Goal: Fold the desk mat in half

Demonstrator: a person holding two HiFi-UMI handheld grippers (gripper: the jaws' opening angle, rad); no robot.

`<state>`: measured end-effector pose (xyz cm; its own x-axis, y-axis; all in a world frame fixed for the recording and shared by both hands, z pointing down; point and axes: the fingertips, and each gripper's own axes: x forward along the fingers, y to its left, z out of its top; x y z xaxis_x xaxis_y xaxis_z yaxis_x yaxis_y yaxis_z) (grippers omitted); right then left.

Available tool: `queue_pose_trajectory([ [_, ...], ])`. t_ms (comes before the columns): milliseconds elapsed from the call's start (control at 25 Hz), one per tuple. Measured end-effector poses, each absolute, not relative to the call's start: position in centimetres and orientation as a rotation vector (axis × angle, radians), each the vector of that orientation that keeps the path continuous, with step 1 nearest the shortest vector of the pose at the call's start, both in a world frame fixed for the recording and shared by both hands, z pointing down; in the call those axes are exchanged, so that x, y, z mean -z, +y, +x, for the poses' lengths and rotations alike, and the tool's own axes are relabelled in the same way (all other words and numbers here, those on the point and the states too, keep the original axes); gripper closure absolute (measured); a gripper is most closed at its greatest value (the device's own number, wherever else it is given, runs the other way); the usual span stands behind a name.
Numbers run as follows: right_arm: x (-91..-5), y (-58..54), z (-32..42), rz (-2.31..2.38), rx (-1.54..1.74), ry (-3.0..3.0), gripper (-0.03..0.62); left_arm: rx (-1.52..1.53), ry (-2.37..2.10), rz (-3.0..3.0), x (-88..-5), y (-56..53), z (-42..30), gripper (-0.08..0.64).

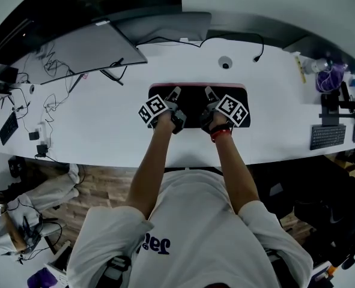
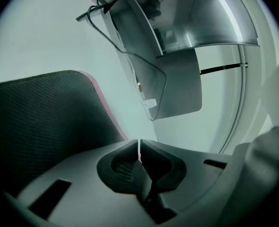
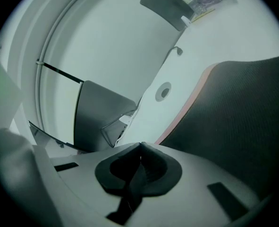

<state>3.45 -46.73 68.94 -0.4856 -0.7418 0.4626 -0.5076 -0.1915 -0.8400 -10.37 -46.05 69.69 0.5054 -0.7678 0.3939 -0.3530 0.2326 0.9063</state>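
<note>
The desk mat (image 1: 195,101) is dark with a pink edge and lies flat on the white desk (image 1: 273,119), straight ahead of me. Both grippers hover over it side by side, pointing away from me. My left gripper (image 1: 177,92) is shut, and I see nothing between its pads. In the left gripper view the desk mat (image 2: 45,122) spreads out to the left of the left gripper (image 2: 139,149). My right gripper (image 1: 208,92) is shut too, with nothing in it. The desk mat (image 3: 238,122) fills the right side of the right gripper view, beside the right gripper (image 3: 140,150).
A grey laptop (image 1: 84,50) lies at the back left with loose cables (image 1: 51,98) around it. A cable hole (image 1: 225,62) sits behind the mat. A small black keyboard (image 1: 327,137) and a purple bundle (image 1: 328,77) are at the right. A grey monitor base (image 2: 177,89) stands ahead.
</note>
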Motion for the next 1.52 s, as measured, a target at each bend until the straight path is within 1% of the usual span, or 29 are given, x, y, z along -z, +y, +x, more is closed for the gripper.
queue_pose_trajectory([
  [480, -63.3, -43.1, 1.9, -1.466, 1.536, 2.207, 0.577, 0.372, -1.121, 1.504, -64.8, -41.4, -11.2, 0.535],
  [840, -60.2, -38.5, 4.6, -1.554, 1.338, 2.409, 0.577, 0.348, -1.178, 1.663, -60.1, -36.8, -11.2, 0.538],
  [1120, -56.9, -35.8, 6.6, -1.621, 1.109, 2.561, 0.577, 0.256, -1.215, 1.85, -56.8, -33.9, -9.8, 0.538],
  [1320, -54.9, -34.6, 7.2, -1.608, 0.975, 2.629, 0.577, 0.243, -1.251, 1.968, -53.9, -32.7, -9.3, 0.538],
  [1520, -52.7, -33.6, 8.3, -1.659, 0.833, 2.656, 0.577, 0.113, -1.36, 2.129, -52.2, -31.4, -9.1, 0.539],
])
